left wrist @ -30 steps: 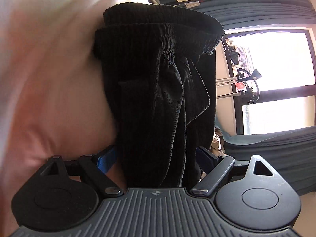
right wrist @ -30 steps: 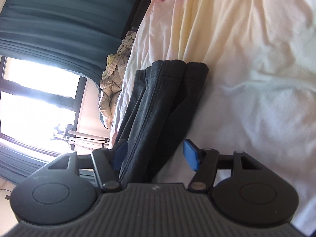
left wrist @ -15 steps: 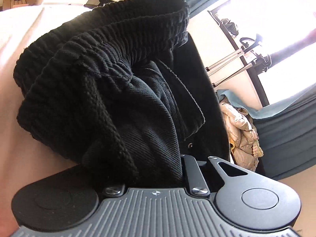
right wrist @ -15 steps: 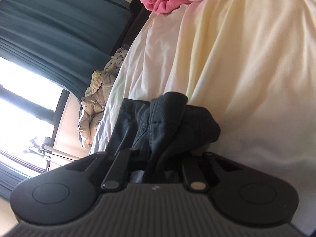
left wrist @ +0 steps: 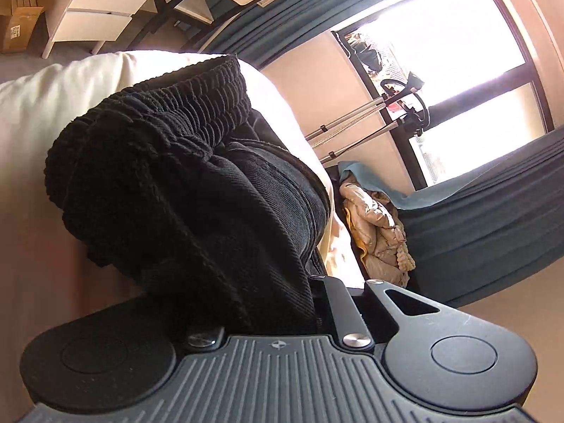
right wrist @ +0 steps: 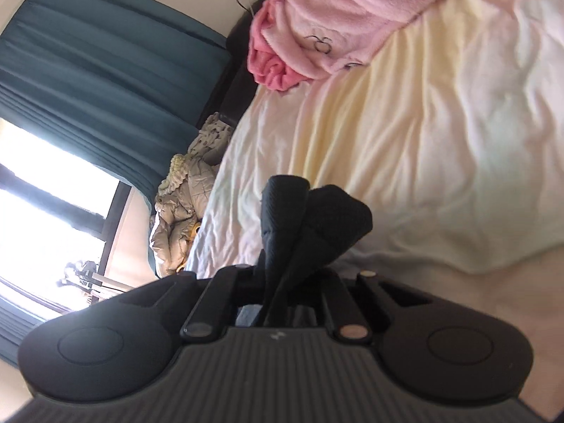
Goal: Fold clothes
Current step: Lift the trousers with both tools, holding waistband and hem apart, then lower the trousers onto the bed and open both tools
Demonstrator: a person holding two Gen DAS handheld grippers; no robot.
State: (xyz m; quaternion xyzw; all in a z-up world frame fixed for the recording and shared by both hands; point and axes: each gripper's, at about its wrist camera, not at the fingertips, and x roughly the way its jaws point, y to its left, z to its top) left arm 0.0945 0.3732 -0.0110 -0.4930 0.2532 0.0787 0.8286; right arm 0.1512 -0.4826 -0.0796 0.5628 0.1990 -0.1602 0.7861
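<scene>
I hold the black pants (left wrist: 197,190) over the bed (right wrist: 440,141): left hand-held gripper (left wrist: 278,303) pinches the waistband, right hand-held gripper (right wrist: 282,282) pinches the leg ends. Pants stretch between both.

**Trousers between two claws above the bed**

The black ribbed trousers with an elastic waistband (left wrist: 183,190) bunch in front of the left claw (left wrist: 282,303), above the cream-sheeted bed (left wrist: 42,112). In the right wrist view, their hem end (right wrist: 310,222) sticks out of the right claw (right wrist: 282,282). A pink fleece blanket (right wrist: 345,14) lies on the bed behind; a puffy beige jacket (right wrist: 179,211) lies beside the bed, left.
</scene>
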